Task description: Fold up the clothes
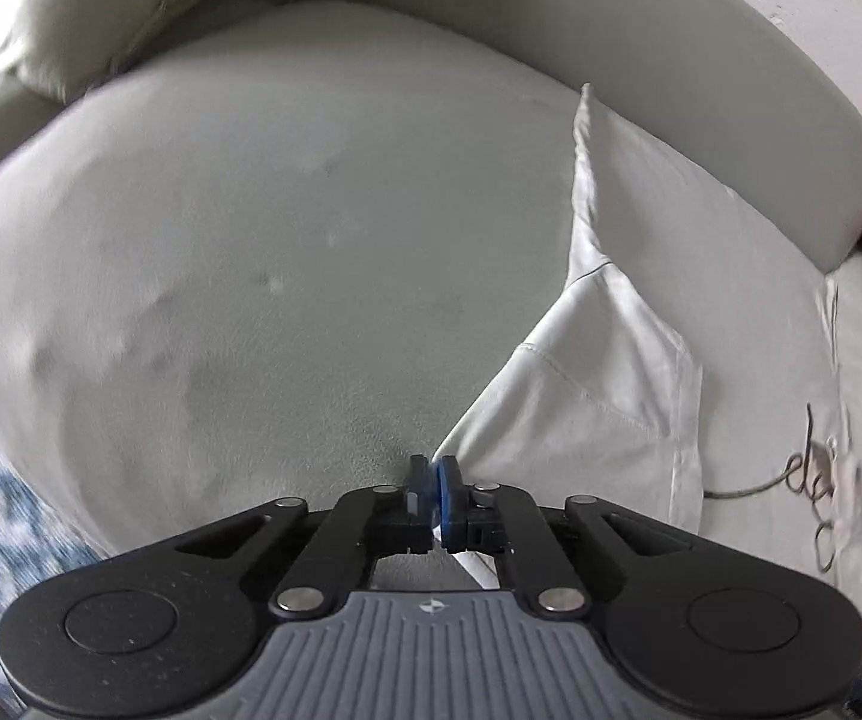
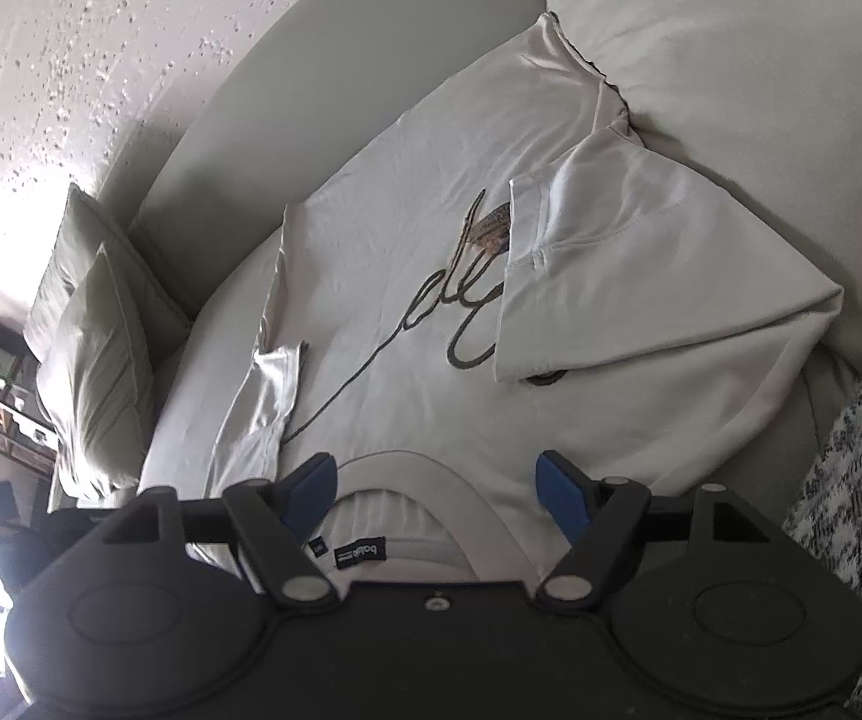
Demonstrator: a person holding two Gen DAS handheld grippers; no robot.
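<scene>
— Nearest to the cameras, what do the jaws do?
— Left gripper point(image 1: 432, 483) is closed on the corner of the white T-shirt point(image 2: 407, 276). Right gripper point(image 2: 436, 495) stands open above the collar point(image 2: 431, 474).
— And beyond?
— T-shirt lies flat on the grey sofa point(image 1: 263, 228).

A pale grey-beige upholstered sofa point(image 2: 263, 138) with a rounded seat cushion carries everything. A white short-sleeved T-shirt point(image 2: 407, 276) with a dark looping script print lies spread flat on the seat, one sleeve folded inward over the print. Two olive-grey square pillows point(image 2: 95, 324) lean at one end against the backrest, and a larger pale cushion point(image 2: 730, 42) rests beside the shirt's hem.
</scene>
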